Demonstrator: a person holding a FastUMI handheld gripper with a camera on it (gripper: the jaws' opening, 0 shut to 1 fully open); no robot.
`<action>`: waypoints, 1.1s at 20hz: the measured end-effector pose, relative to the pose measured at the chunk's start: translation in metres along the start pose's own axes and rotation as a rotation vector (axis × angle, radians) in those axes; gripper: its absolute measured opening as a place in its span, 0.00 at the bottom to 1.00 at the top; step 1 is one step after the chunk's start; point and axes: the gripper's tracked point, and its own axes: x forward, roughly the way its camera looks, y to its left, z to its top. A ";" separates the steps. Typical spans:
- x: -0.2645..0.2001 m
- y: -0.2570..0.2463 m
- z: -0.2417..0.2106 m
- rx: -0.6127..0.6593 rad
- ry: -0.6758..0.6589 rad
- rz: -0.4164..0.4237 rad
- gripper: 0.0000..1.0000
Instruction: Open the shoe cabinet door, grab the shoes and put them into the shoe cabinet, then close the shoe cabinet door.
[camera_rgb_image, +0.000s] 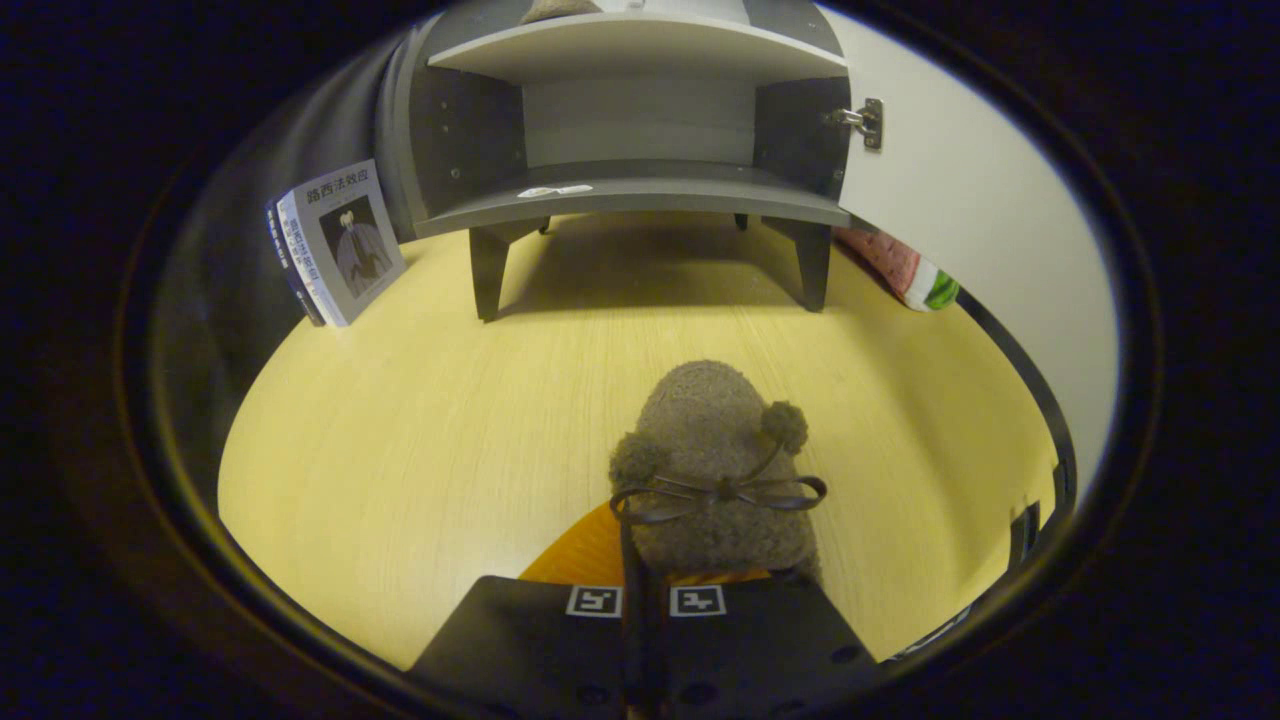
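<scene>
Fuzzy brown shoe (715, 470) sits pinched at its back edge in the nearly closed claw (645, 600), above the tabletop (400, 450). The shoe cabinet (640, 130) stands open beyond. So thin a hold risks slipping, or the toe catching the shelf lip.

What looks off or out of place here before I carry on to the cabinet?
Nothing stands out. The fuzzy shoe sits in the shut gripper, the cabinet door hangs open, the bottom shelf is free, and a book leans beside the cabinet.
</scene>
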 end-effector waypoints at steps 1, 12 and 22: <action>-0.002 0.000 0.000 -0.006 0.000 0.001 0.03; -0.081 -0.004 0.060 -0.021 -0.050 0.034 0.03; -0.194 -0.014 0.212 -0.007 -0.234 0.060 0.03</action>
